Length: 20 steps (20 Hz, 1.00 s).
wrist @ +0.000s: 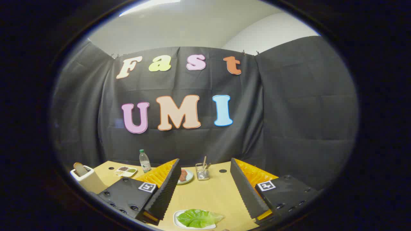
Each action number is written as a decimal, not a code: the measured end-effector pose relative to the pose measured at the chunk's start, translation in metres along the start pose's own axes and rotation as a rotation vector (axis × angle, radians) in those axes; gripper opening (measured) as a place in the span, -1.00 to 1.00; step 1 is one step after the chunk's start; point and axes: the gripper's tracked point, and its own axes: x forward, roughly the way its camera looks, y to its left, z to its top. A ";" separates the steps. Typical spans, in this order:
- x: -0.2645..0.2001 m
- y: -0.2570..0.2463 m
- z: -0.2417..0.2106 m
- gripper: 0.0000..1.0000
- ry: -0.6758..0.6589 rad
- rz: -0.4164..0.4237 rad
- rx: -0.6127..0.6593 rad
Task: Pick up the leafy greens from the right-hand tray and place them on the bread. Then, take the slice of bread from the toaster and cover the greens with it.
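Two black ridged fingers of the gripper stand spread wide with nothing between them. Taking the white tray as our landmark, we see the crinkled green lettuce leaf lying on it, long axis across the fingers, below and between the fingertips on the pale wooden surface. We judge the next move a straight descent. Beyond the tray sits a small plate holding bread, partly behind the left finger; far left of it, the white toaster holds a brown bread slice.
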 end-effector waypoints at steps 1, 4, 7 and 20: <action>-0.001 0.000 -0.001 0.96 0.005 0.003 -0.006; -0.004 0.002 -0.006 0.96 0.031 0.021 -0.005; -0.004 0.000 -0.014 0.96 0.062 0.037 -0.021; -0.003 0.010 -0.008 0.96 0.042 0.072 -0.025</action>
